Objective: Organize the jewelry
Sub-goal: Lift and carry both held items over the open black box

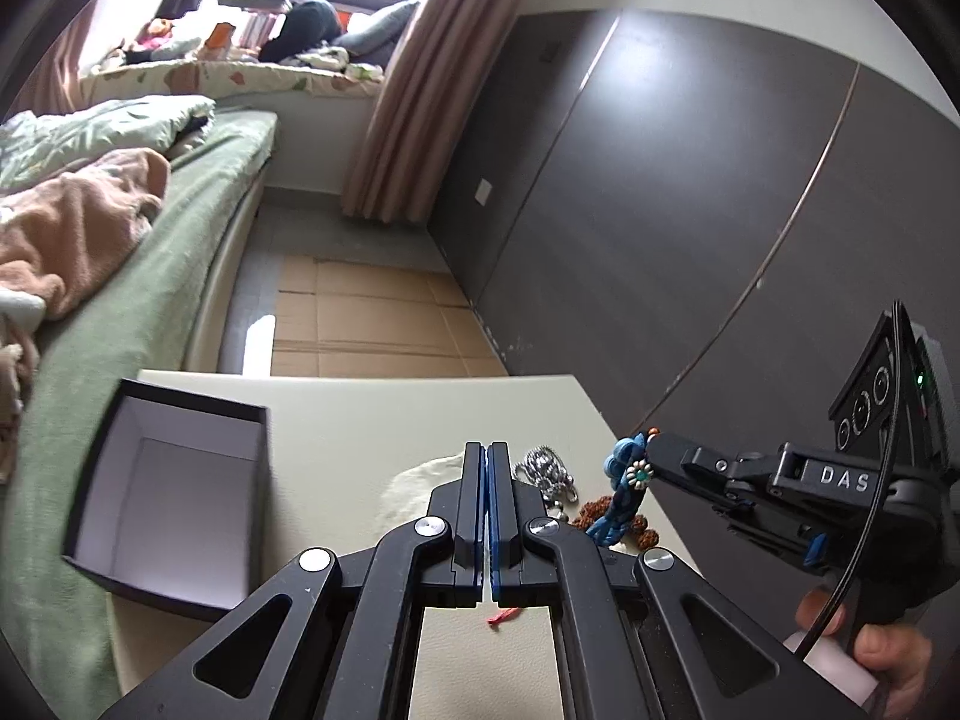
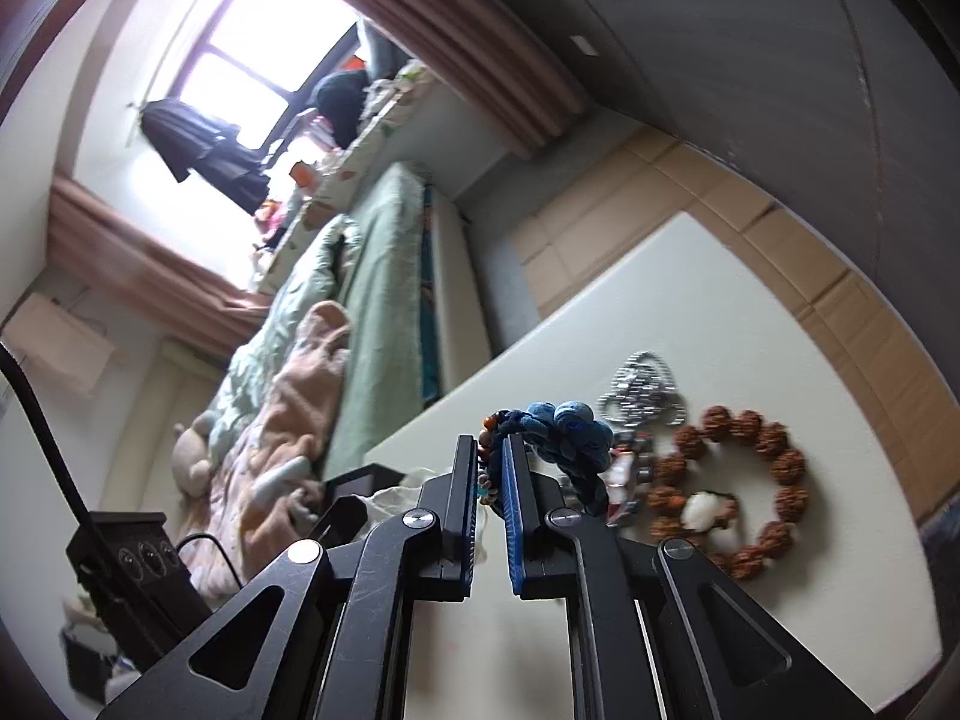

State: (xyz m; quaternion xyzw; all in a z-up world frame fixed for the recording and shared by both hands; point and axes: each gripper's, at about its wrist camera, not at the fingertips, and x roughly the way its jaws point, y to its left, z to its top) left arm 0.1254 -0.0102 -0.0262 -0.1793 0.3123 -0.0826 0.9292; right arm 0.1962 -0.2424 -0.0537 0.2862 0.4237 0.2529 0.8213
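My right gripper (image 2: pixel 491 450) is shut on a blue braided bracelet (image 2: pixel 564 426) and holds it just above the cream table (image 2: pixel 750 300); it also shows in the left wrist view (image 1: pixel 651 450) with the bracelet (image 1: pixel 621 498) hanging from it. My left gripper (image 1: pixel 486 450) is shut and empty, over the table's middle. A silver chain piece (image 1: pixel 546 471) (image 2: pixel 645 390) and a brown bead bracelet (image 2: pixel 732 486) lie on the table. An open black box with a white inside (image 1: pixel 174 492) stands at the left.
A cream cloth pouch (image 1: pixel 420 480) lies behind my left fingers. A small red thread (image 1: pixel 501 615) lies on the table under my left gripper. A green bed (image 1: pixel 138 276) runs along the left; a dark wardrobe (image 1: pixel 690 210) stands at the right.
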